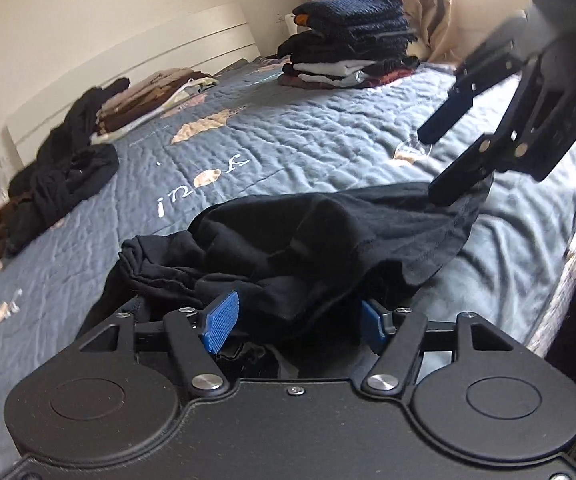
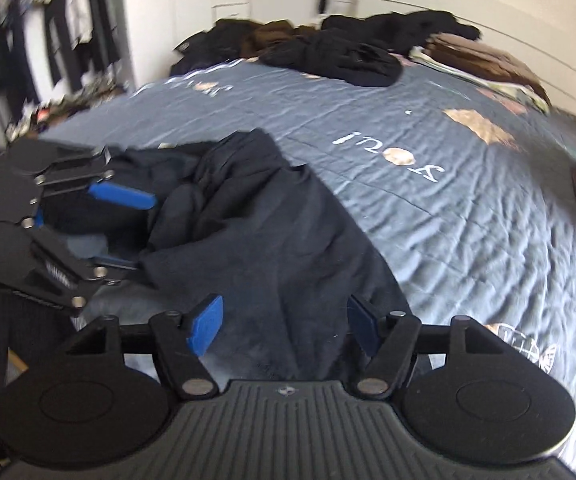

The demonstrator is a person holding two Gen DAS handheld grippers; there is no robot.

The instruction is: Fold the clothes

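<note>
We see the left tool [image 1: 294,322] low over the near edge of the bed, its blue pads [image 1: 220,322] standing wide apart with a bunched part of the black garment [image 1: 308,236] lying between them; the pads are not pressed on the cloth. The black garment is crumpled on the grey quilt [image 1: 288,136], near the edge of the bed that is closest to us.

From the right wrist camera, the right tool [image 2: 284,324] is also held wide, and a fold of the black garment [image 2: 272,220] runs between its two fingers without being pinched. In this view the left tool [image 2: 128,232] comes in from the left side of the garment, its jaws open around the cloth. In the left wrist view the right tool [image 1: 436,168] hangs over the far right corner of the garment.

Beyond the garment the quilt carries white letters [image 1: 204,184]. Further behind the garment, a stack of folded clothes [image 1: 348,40] stands on the bed. To the far left of the garment lies a heap of dark unfolded clothes [image 1: 60,172], and behind it a folded brown pile [image 1: 144,100] rests near the white headboard [image 1: 128,52].
</note>
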